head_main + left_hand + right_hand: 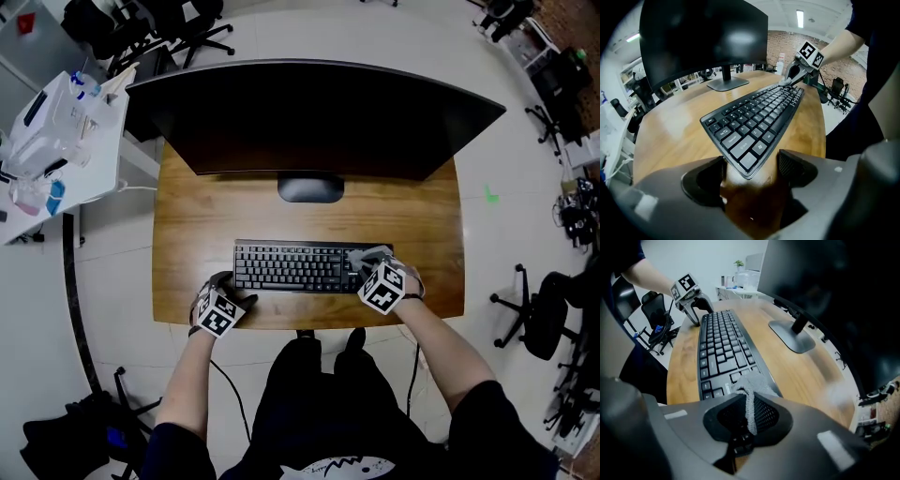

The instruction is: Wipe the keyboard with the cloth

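The keyboard lies on the wooden desk in front of the monitor. Its long axis runs from left to right, parallel to the front edge of the desk, and the key rows face the person. The grey cloth rests on the right end of the keyboard, over the last keys.

The right gripper has its jaws pressed together on a fold of the cloth. Only the right gripper view shows this pinch; in the head view the marker cube covers the jaws.

The left gripper is at the opposite end, near the front edge of the desk. The left gripper view shows its jaws spread, with the front left corner of the keyboard between them. Whether the jaws touch the corner cannot be told.
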The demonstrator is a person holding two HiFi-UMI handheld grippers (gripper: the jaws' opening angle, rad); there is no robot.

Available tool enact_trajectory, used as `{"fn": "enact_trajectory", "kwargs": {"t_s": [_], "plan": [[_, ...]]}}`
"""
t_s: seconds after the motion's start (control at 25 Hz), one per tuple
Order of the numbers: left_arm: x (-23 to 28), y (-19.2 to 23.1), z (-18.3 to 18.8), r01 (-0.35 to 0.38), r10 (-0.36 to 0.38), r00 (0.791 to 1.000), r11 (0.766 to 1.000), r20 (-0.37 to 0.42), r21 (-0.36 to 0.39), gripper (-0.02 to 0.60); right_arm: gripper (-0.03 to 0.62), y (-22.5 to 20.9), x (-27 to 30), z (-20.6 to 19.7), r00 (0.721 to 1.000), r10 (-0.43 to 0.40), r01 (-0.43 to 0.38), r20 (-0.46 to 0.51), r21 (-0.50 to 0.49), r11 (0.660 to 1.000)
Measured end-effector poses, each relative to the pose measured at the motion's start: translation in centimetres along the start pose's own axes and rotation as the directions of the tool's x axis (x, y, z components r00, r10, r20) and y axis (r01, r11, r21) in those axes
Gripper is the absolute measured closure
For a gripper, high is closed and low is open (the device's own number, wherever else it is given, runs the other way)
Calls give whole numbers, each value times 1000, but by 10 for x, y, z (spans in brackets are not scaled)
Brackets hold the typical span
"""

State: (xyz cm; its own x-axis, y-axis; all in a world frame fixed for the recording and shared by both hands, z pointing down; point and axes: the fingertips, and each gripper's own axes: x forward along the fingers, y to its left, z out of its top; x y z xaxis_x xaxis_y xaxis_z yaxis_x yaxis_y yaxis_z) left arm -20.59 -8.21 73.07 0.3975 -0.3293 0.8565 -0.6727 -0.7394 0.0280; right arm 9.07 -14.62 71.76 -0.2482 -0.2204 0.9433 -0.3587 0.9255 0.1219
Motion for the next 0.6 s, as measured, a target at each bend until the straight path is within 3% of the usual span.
{"fn": "enact_trajectory", "kwargs": {"t_s": [0.16,0.28,0.44,0.6], "plan": [[-1,1,1,-6,6,1000,1000,-11,1,219,565,-14,-7,-28,999,-27,28,-43,25,999],[0,0,1,-7,7,1000,1000,-3,1,219,563,-20,-16,-33,998,-53,56,-30,109,992],[0,0,1,-11,11,1000,1000,-4,-1,219,565,-1,-34,5,994,-38,18,106,179,984],[-1,0,0,-12,12,1000,1000,-9,0,219,565,49,-30,53,976,60,-89,212,133,987]]}}
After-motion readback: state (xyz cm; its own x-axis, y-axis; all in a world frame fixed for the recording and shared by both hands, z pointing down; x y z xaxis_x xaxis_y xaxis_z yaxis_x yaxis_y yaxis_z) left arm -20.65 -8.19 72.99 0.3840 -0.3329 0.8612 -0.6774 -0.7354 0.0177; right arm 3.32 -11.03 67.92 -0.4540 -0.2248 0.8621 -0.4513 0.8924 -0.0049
